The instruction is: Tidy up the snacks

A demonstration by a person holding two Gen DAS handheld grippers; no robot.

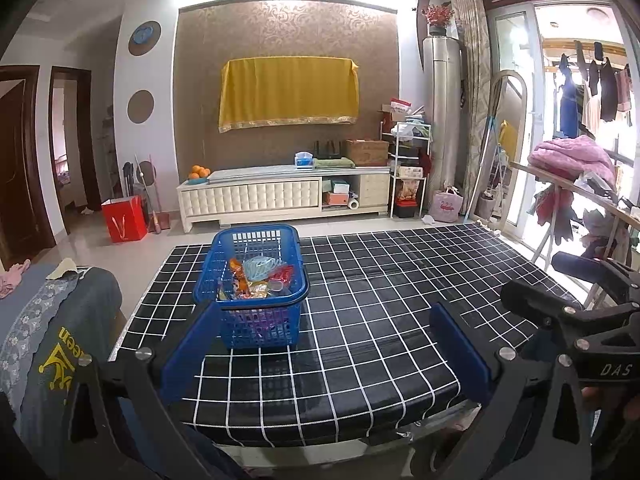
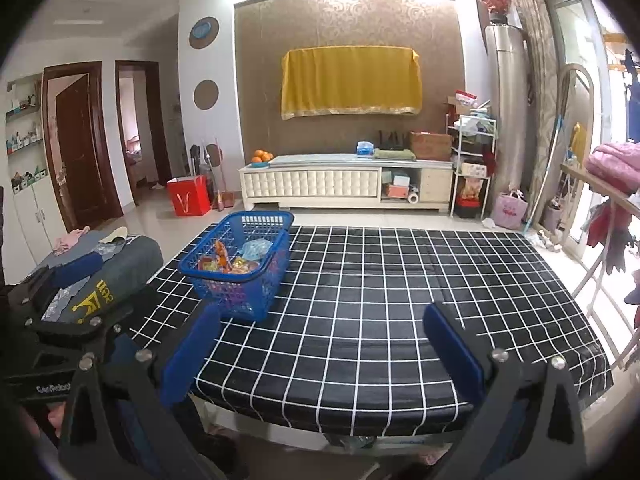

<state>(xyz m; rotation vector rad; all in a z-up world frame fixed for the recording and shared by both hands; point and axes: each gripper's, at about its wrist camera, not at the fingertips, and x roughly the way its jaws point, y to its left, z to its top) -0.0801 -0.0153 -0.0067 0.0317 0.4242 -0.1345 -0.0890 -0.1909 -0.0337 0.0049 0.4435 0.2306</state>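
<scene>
Both my left tongs [image 1: 326, 344] and right tongs [image 2: 322, 346] gape wide, holding nothing; the blue basket [image 1: 256, 280] of snacks [image 1: 260, 276] sits ahead-left on the desk [image 1: 400, 320].

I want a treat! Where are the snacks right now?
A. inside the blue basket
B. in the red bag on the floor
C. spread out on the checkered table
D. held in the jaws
A: the bright snacks sit piled inside the blue basket on the table.
</scene>
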